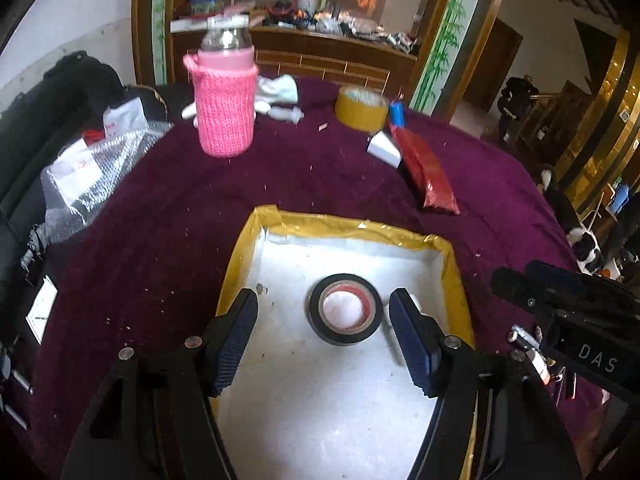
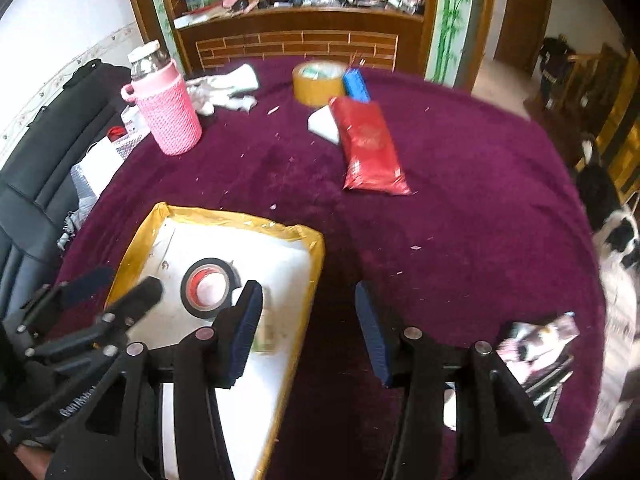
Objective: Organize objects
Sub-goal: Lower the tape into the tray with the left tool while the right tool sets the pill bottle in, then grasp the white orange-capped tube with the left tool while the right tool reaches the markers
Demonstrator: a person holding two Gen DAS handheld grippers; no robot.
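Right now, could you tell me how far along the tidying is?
Done: one roll of black electrical tape lies in the yellow-edged white box. In hand: nothing; the left gripper is open above that roll, and the right gripper is open and empty. Left: the brown packing tape, red packet, blue cylinder and pink-sleeved bottle are on the purple tablecloth.

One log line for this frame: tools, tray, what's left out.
left tool: open over black tape roll in tray | right tool: open, empty | red packet, yellow tape outside
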